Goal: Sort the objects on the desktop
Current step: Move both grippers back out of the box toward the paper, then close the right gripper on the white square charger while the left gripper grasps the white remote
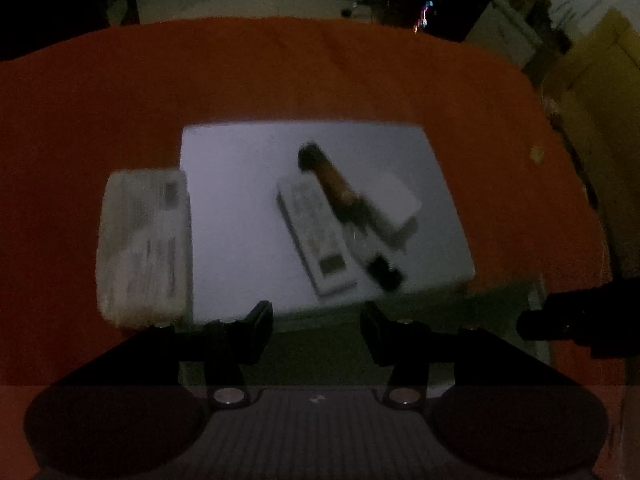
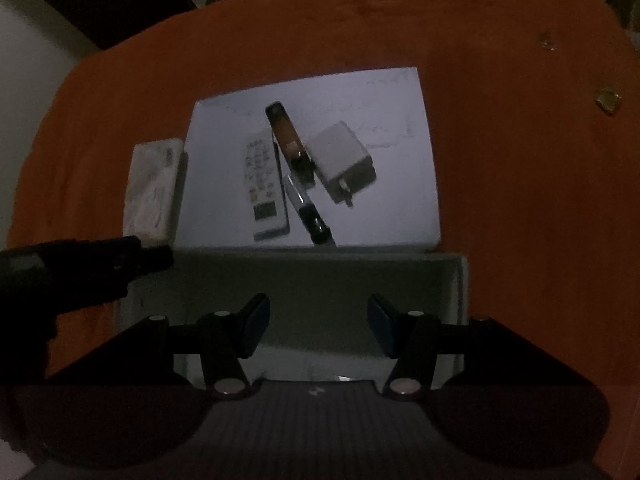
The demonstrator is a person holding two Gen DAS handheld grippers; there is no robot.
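Observation:
On an orange-covered table lies a white board (image 1: 232, 200) (image 2: 384, 120). On it are a white remote (image 1: 316, 232) (image 2: 266, 184), a brown tube with a dark cap (image 1: 332, 176) (image 2: 286, 132), a white charger block (image 1: 396, 200) (image 2: 342, 156) and a dark-tipped pen (image 1: 380, 264) (image 2: 312, 216), all close together. A white tissue pack (image 1: 144, 244) (image 2: 154, 188) lies against the board's left edge. My left gripper (image 1: 316, 316) hovers open above the board's near edge, holding nothing. My right gripper (image 2: 318, 306) is open and empty over a grey-green tray (image 2: 320, 280).
The grey-green tray adjoins the board's near side. A small gold-coloured scrap (image 2: 608, 98) (image 1: 536, 154) lies on the orange cloth (image 1: 280, 72) at the right. Beyond the table's far right corner stands a cardboard box (image 1: 600, 60). The scene is dim.

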